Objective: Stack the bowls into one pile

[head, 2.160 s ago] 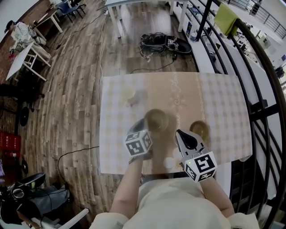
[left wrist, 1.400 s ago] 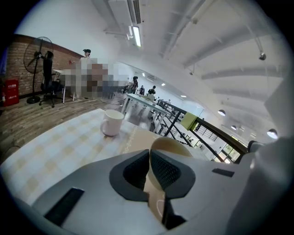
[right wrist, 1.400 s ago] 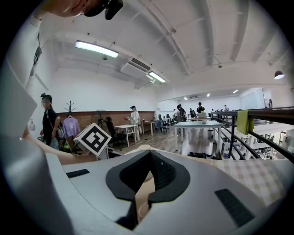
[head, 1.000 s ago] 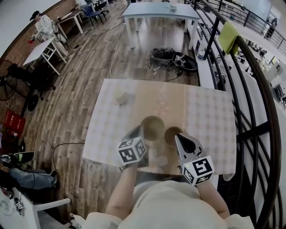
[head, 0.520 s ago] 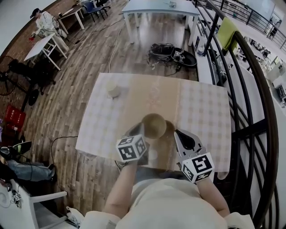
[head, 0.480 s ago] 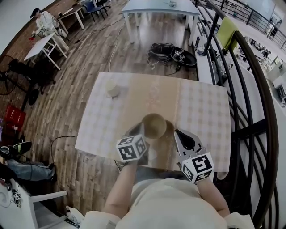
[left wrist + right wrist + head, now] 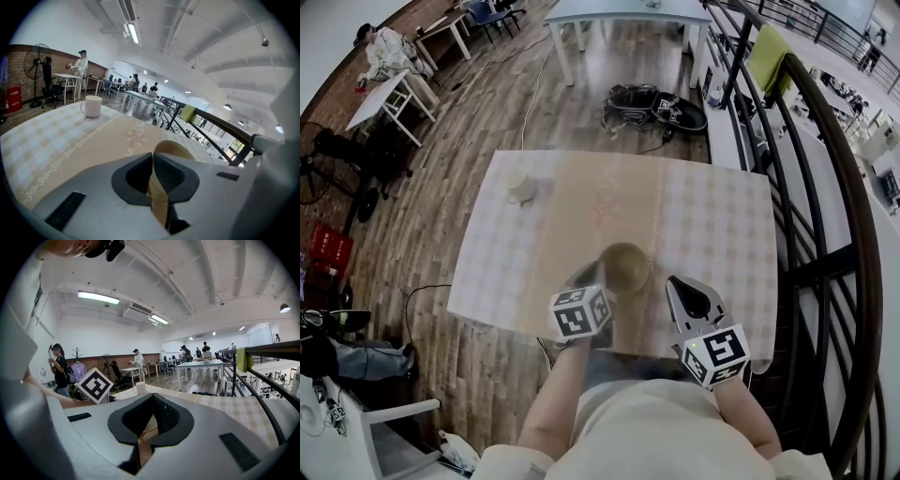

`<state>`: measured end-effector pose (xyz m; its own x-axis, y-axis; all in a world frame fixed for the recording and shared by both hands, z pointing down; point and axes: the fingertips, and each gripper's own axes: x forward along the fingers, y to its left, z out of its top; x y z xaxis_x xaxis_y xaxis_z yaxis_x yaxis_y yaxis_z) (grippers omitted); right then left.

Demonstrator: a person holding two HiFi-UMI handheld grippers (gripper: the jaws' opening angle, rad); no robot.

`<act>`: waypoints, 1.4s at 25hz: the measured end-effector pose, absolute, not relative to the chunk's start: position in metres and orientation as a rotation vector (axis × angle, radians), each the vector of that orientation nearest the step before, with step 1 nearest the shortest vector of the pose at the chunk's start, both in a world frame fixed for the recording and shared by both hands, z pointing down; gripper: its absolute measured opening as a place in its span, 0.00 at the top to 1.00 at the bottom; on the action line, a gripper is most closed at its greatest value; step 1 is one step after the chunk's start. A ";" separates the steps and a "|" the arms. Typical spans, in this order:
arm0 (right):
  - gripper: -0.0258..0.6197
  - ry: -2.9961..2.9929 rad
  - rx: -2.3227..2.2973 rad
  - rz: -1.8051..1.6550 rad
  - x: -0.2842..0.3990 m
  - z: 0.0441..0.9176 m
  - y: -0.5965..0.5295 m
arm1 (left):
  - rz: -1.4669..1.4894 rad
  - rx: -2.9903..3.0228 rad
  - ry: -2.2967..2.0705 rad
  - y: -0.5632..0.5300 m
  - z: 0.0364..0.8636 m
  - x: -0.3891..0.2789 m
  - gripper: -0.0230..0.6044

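Observation:
One pile of tan bowls stands near the front middle of the checked table; I cannot tell how many bowls it holds. My left gripper is at the pile's left edge, shut on the rim of the top bowl, which rises between its fingertips in the left gripper view. To the right of the pile and apart from it, my right gripper is shut with nothing in it. In the right gripper view its jaws meet at the tip.
A white cup stands at the table's far left corner, also the cup in the left gripper view. A black railing runs along the right side. Bags lie on the floor beyond the table.
Two bowls stood apart on the table earlier. My left gripper carried one bowl to the right and over the other, and now a single pile shows.

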<state>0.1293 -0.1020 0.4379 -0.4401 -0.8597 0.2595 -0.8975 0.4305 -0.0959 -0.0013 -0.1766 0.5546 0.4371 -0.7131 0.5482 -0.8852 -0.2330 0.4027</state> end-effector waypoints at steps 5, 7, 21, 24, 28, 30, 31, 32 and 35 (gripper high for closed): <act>0.96 -2.492 1.559 0.362 0.140 0.448 -0.100 | 0.361 1.989 -1.341 -0.178 0.572 0.009 0.94; 0.96 -2.486 1.557 0.373 0.143 0.452 -0.098 | 0.379 1.982 -1.342 -0.176 0.579 0.012 0.94; 0.96 -2.491 1.516 0.408 0.143 0.463 -0.102 | 0.478 1.938 -1.394 -0.176 0.608 0.008 0.94; 0.96 -2.495 1.511 0.406 0.142 0.462 -0.100 | 0.477 1.947 -1.405 -0.176 0.608 0.008 0.94; 0.96 -2.496 1.513 0.405 0.143 0.460 -0.097 | 0.480 1.956 -1.411 -0.175 0.606 0.008 0.94; 0.96 -2.496 1.515 0.402 0.144 0.458 -0.095 | 0.472 1.959 -1.413 -0.173 0.603 0.006 0.91; 0.96 -2.497 1.515 0.400 0.144 0.458 -0.093 | 0.467 1.964 -1.414 -0.172 0.601 0.006 0.84; 0.96 -2.499 1.515 0.399 0.145 0.458 -0.092 | 0.464 1.969 -1.414 -0.170 0.599 0.007 0.82; 0.96 -2.506 1.512 0.391 0.145 0.456 -0.087 | 0.442 1.986 -1.415 -0.164 0.590 0.009 0.83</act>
